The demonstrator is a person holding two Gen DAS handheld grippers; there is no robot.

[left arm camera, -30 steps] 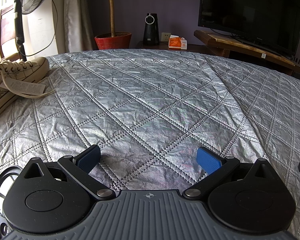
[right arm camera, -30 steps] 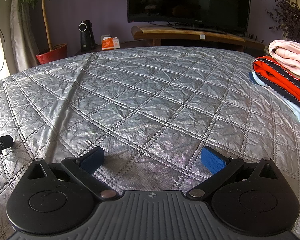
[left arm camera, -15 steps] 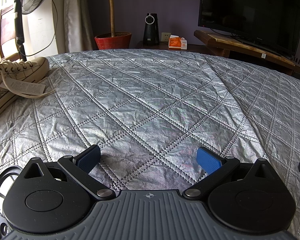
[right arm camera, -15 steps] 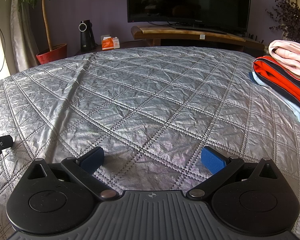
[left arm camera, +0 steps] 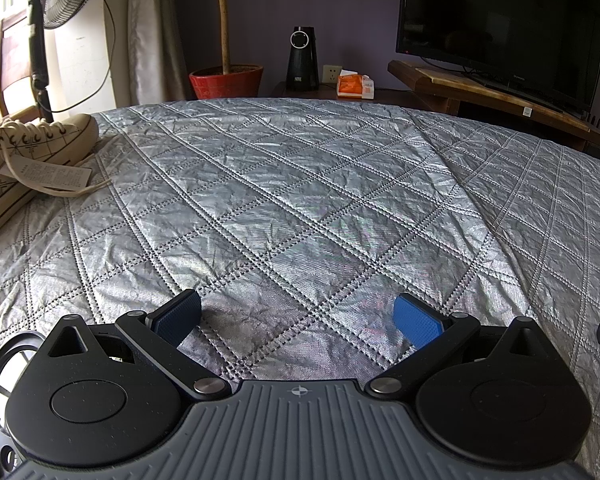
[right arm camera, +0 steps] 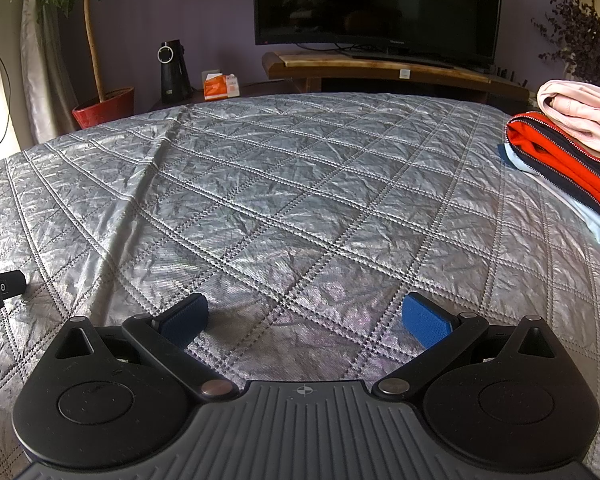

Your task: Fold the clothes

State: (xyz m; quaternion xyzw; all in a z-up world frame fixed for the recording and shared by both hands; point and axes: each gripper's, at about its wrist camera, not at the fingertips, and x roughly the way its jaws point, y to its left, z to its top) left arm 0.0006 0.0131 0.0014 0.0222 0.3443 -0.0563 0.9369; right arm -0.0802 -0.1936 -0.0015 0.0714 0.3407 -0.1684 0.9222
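A stack of folded clothes (right arm camera: 572, 160) lies at the right edge of the right wrist view: a pink garment (right arm camera: 580, 116) on top, an orange and navy zipped one (right arm camera: 556, 152) under it, a pale blue one (right arm camera: 580, 208) at the bottom. My right gripper (right arm camera: 306, 318) rests low over the silver quilted bedspread (right arm camera: 280, 200), open, blue pads wide apart, nothing between them. My left gripper (left arm camera: 298, 316) is likewise open and empty over the bedspread (left arm camera: 300, 200). No garment lies between either pair of fingers.
A cream sneaker (left arm camera: 24, 160) with a paper tag sits at the bed's left edge. Beyond the bed stand a fan (left arm camera: 48, 20), a red plant pot (left arm camera: 226, 80), a black speaker (left arm camera: 302, 60), an orange tissue box (left arm camera: 354, 86) and a TV (right arm camera: 380, 8) on a wooden stand.
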